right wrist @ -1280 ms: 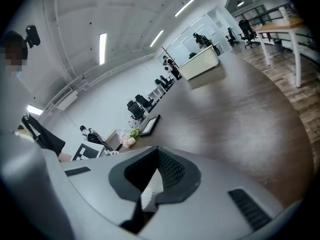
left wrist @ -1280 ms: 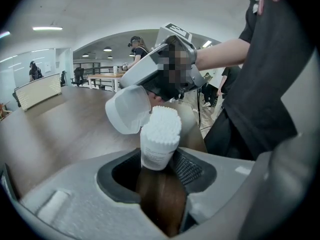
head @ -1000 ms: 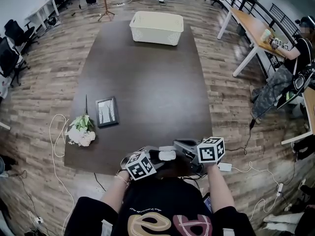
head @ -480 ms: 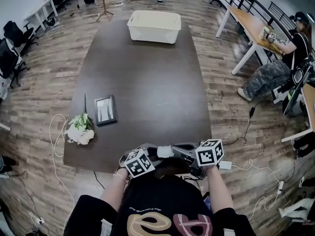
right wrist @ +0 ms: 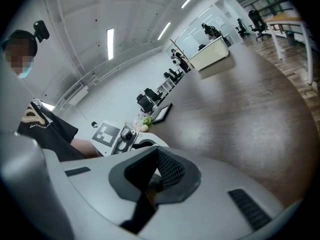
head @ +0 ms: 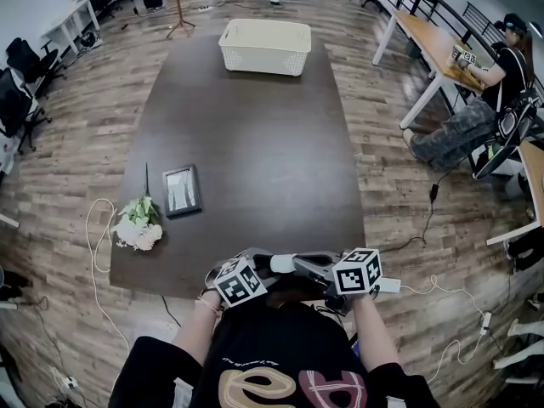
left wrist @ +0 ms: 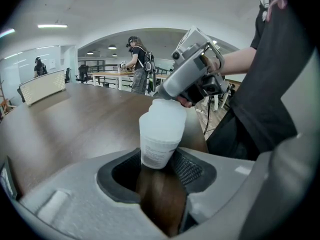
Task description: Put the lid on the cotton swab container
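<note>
At the near edge of the long dark brown table (head: 255,143), the left gripper (left wrist: 157,169) has its jaws closed on the base of the white plastic cotton swab container (left wrist: 161,129). The right gripper (right wrist: 151,178) is narrowed to a slit on the container's translucent lid (left wrist: 165,110), which sits on top. Farther along the table's left side lie a white flower bunch (head: 138,225) and a small picture frame (head: 182,190). A cream woven basket (head: 265,46) stands at the far end.

The cotton swab container (left wrist: 162,123) bears a label (left wrist: 156,155) too blurred to read.
</note>
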